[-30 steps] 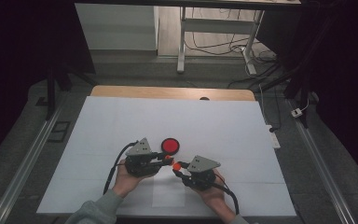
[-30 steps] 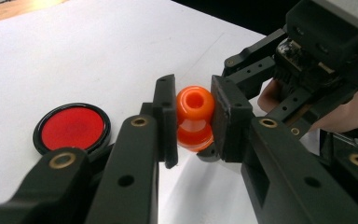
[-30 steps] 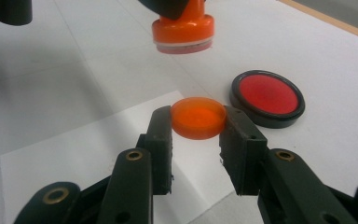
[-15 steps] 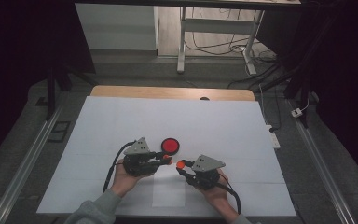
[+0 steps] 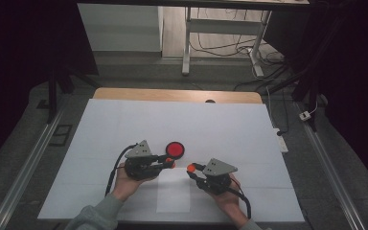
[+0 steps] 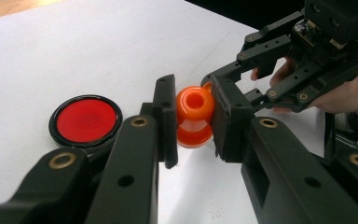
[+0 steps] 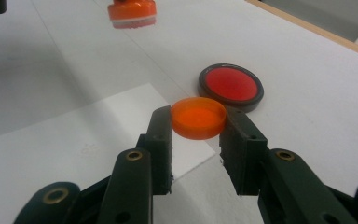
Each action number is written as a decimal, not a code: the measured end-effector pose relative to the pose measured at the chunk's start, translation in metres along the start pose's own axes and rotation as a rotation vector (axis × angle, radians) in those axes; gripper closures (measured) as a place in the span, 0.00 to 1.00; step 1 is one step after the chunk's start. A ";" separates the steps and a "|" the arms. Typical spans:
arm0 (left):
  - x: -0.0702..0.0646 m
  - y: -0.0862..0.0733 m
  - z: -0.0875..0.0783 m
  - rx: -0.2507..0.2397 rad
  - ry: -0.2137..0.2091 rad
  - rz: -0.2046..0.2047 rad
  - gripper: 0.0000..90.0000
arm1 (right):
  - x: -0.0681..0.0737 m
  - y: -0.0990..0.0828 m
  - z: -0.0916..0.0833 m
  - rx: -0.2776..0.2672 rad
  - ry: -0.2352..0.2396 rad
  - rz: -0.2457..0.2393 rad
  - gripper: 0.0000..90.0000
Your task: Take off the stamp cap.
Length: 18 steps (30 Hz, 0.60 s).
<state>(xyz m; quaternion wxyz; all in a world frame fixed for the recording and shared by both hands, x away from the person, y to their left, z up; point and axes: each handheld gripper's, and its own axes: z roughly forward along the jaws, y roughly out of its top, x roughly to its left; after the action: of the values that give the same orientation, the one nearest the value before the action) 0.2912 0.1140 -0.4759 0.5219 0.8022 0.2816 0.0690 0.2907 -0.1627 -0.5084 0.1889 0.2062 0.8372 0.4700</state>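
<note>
My left gripper [image 5: 169,162] [image 6: 193,119] is shut on an orange stamp [image 6: 194,112] with a round knob, held just above the table; the stamp [image 7: 131,11] shows a white ring at its base. My right gripper [image 5: 191,168] [image 7: 196,126] is shut on a flat orange cap [image 7: 198,117], a short way to the right of the stamp. The two gripper tips face each other with a small gap between them. A round red ink pad [image 5: 175,149] [image 6: 85,120] [image 7: 230,86] in a black case lies on the table just behind them.
A white sheet [image 5: 172,196] [image 7: 74,140] lies on the white table top [image 5: 220,124] below the grippers. The table's wooden far edge [image 5: 172,94] runs along the back. Metal rails [image 5: 24,167] flank the table on both sides.
The two gripper tips met at the orange piece before. Now the right gripper has drawn a little to the right with the cap, leaving the stamp in the left gripper.
</note>
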 end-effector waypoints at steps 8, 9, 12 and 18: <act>0.002 0.000 -0.002 0.000 0.007 -0.004 0.81 | -0.005 -0.005 -0.009 0.006 -0.019 0.000 0.72; 0.002 0.000 -0.002 0.000 0.007 -0.003 0.81 | -0.006 -0.005 -0.010 0.004 -0.022 0.001 0.72; 0.002 0.000 -0.002 0.000 0.008 -0.004 0.81 | -0.009 -0.007 -0.014 0.000 -0.030 0.009 0.72; 0.005 -0.001 -0.004 -0.001 0.014 -0.011 0.81 | -0.014 -0.009 -0.019 -0.001 -0.042 0.013 0.71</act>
<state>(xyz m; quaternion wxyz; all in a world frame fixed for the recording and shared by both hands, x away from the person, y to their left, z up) 0.2933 0.1205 -0.4756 0.5206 0.7999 0.2897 0.0718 0.2914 -0.1876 -0.5050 0.2035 0.2212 0.8316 0.4670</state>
